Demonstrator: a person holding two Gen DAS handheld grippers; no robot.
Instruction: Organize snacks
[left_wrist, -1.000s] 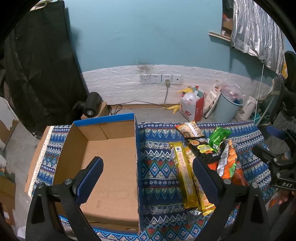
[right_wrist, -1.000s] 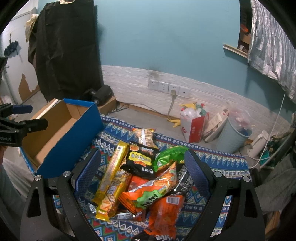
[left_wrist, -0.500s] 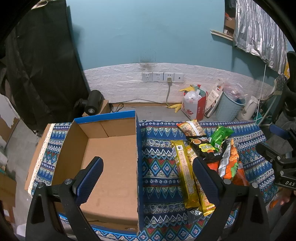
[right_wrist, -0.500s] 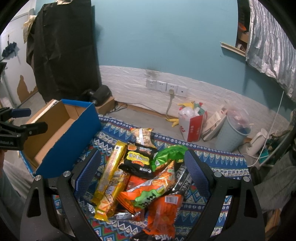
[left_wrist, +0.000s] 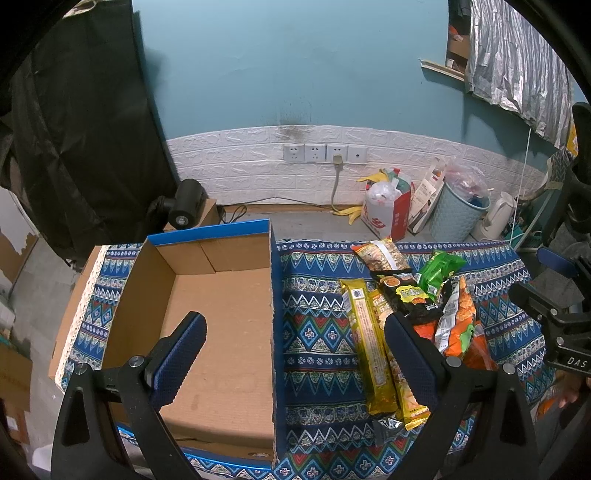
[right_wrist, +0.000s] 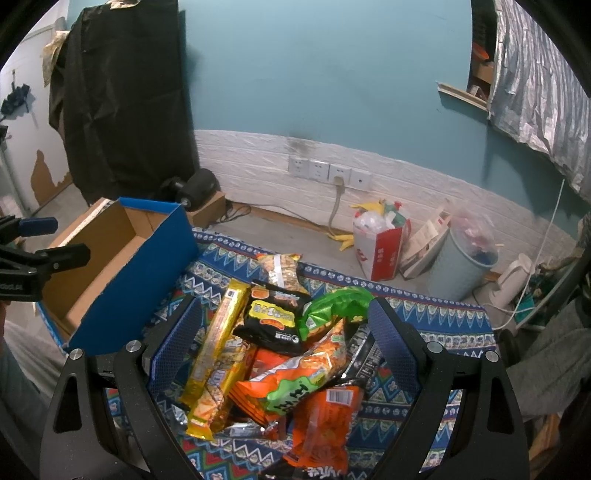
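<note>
An empty cardboard box (left_wrist: 221, 325) with blue outer sides sits on the left of a patterned cloth; it also shows in the right wrist view (right_wrist: 122, 254). A pile of snack packets lies to its right: long yellow packets (left_wrist: 369, 347) (right_wrist: 218, 350), a black packet (right_wrist: 273, 317), a green packet (right_wrist: 332, 306), orange packets (right_wrist: 295, 384). My left gripper (left_wrist: 293, 354) is open and empty, above the box's right wall. My right gripper (right_wrist: 284, 336) is open and empty, above the snack pile.
The blue patterned cloth (left_wrist: 317, 302) covers the table. Beyond its far edge on the floor stand a red-and-white bag (left_wrist: 388, 210), a pale blue bin (left_wrist: 458, 214), a white kettle (left_wrist: 495, 218) and a black cylinder (left_wrist: 184, 206). A black drape (left_wrist: 74, 129) hangs at the left.
Both views have shifted slightly: the box and snacks sit a little lower and closer in the frames. Both grippers stay open; nothing on the cloth has moved.
</note>
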